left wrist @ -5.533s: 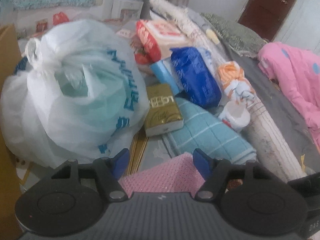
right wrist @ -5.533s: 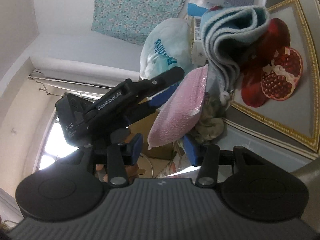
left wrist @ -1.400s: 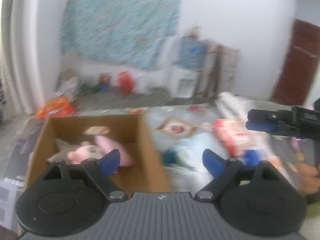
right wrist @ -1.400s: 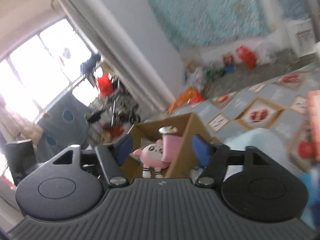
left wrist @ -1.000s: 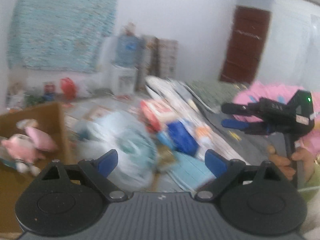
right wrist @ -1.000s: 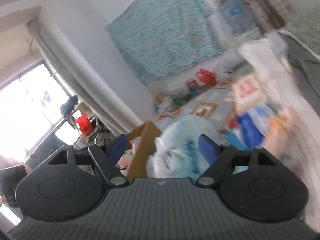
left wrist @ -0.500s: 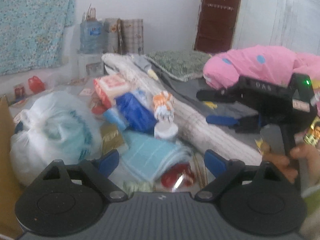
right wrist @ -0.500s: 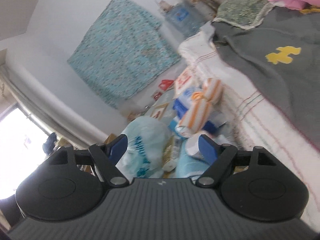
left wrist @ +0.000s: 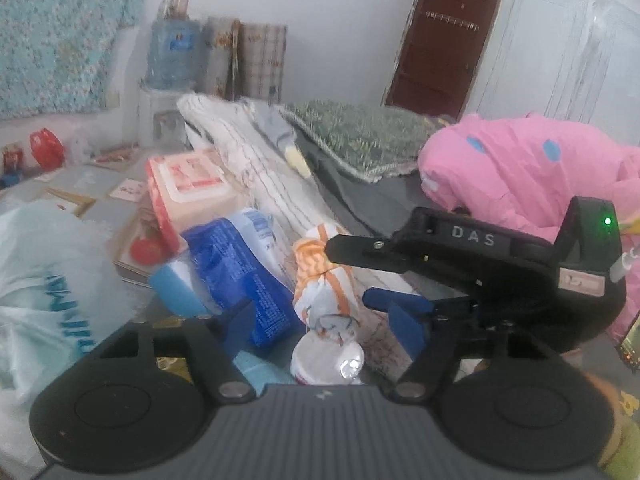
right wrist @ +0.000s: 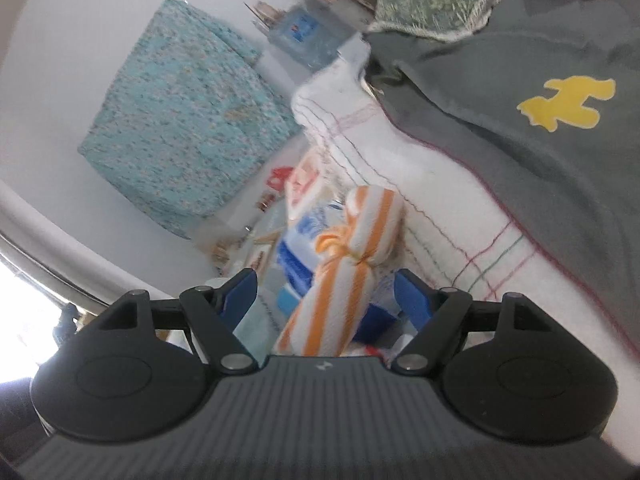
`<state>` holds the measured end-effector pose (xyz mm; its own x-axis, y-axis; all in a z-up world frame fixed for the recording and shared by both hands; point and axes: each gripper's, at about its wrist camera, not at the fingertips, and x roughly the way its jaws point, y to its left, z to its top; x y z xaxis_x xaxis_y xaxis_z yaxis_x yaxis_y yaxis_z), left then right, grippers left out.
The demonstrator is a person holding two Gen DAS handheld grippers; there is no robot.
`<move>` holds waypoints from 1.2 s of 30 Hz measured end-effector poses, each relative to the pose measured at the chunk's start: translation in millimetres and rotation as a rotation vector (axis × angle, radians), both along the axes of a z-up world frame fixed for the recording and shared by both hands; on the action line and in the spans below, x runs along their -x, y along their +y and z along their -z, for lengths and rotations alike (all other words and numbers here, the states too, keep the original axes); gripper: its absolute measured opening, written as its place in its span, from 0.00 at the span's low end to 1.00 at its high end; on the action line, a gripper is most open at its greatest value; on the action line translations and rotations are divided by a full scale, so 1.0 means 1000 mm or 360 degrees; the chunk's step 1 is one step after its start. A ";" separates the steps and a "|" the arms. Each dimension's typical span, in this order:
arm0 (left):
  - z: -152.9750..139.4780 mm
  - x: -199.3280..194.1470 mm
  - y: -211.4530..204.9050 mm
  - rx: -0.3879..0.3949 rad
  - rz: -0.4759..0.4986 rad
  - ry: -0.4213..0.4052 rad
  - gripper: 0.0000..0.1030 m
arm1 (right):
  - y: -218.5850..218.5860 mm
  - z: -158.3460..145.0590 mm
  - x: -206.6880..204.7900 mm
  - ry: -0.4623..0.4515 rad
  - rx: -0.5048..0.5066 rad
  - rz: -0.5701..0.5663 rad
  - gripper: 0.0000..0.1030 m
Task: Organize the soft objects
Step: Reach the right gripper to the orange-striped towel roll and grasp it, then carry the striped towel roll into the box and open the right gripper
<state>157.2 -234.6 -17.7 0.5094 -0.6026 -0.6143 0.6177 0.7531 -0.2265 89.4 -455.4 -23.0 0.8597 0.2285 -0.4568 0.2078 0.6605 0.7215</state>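
An orange-and-white striped cloth bundle (left wrist: 326, 280) lies against the white mattress edge (left wrist: 256, 176), beside a blue packet (left wrist: 240, 276) and a white jar (left wrist: 326, 360). My right gripper (right wrist: 326, 300) is open, its fingers on either side of the bundle (right wrist: 352, 264) without touching it. In the left wrist view the right gripper (left wrist: 360, 276) reaches in from the right at the bundle. My left gripper (left wrist: 324, 328) is open and empty, just in front of the jar and bundle.
A white plastic bag (left wrist: 44, 292) sits at left. A red-and-white wipes pack (left wrist: 184, 192) and a light blue towel (left wrist: 260, 368) lie among the pile. A grey blanket (right wrist: 540, 128), green pillow (left wrist: 356, 140) and pink quilt (left wrist: 532, 172) cover the bed at right.
Both grippers have swung away from the cardboard box with the plush toy to the pile by the bed. The right gripper has closed in on the striped bundle.
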 end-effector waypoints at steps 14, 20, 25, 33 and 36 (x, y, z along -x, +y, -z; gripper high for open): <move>0.016 -0.017 -0.016 0.0020 0.0053 0.0149 0.34 | -0.001 0.018 -0.022 0.0023 -0.0046 -0.0024 0.35; -0.001 0.001 -0.005 0.0062 0.0087 0.0080 0.33 | 0.012 0.002 -0.004 -0.0034 -0.0010 -0.0023 0.35; -0.027 0.026 0.017 0.0116 0.0070 -0.0027 0.33 | 0.033 -0.027 0.015 -0.0131 0.0068 -0.0062 0.35; -0.069 0.059 0.086 0.0222 -0.0103 -0.0181 0.34 | 0.094 -0.080 0.014 -0.0295 0.0167 -0.0313 0.35; -0.081 0.065 0.116 0.0246 -0.0193 -0.0215 0.34 | 0.127 -0.096 0.001 -0.0332 0.0187 -0.0478 0.35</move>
<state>92.0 -118.7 63.6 0.6551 -0.6138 -0.4406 0.5576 0.7863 -0.2662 88.9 -328.8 72.9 0.8396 0.4409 -0.3173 -0.1509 0.7505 0.6434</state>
